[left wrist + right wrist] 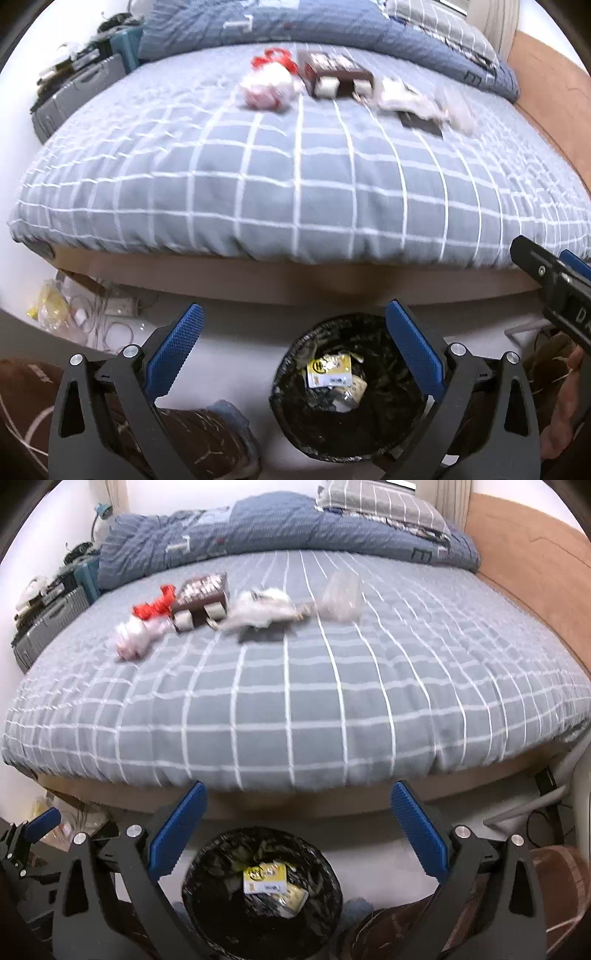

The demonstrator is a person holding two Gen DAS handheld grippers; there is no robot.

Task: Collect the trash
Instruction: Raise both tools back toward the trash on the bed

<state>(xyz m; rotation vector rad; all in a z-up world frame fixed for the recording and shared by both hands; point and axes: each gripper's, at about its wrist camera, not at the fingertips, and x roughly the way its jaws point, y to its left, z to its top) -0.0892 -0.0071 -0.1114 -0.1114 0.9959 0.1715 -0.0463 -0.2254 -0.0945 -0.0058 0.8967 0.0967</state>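
Bedroom view: checked grey bedcover (295, 686) carries the trash, well apart from both my grippers. Black-lined bin (258, 893) stands on the floor below me. Brown carton (201, 598) looks light and stiff; I would take it across its narrow sides. White-and-red bag (136, 635) looks soft; pinch its bunched top. My left gripper (291, 350) and right gripper (299, 830) hang low over the bin, jaws wide apart, empty.

On the bed (295, 701) before us, a knotted bag (135, 638) lies leftmost, a box (201, 600) just right of it, then crumpled wrappers (258, 611) and a plastic bag (341, 594) farther right. A folded quilt (288, 528) lies behind them. Our bin (258, 893) stands on the floor (369, 842) below the bed's near edge, packets (264, 880) inside.
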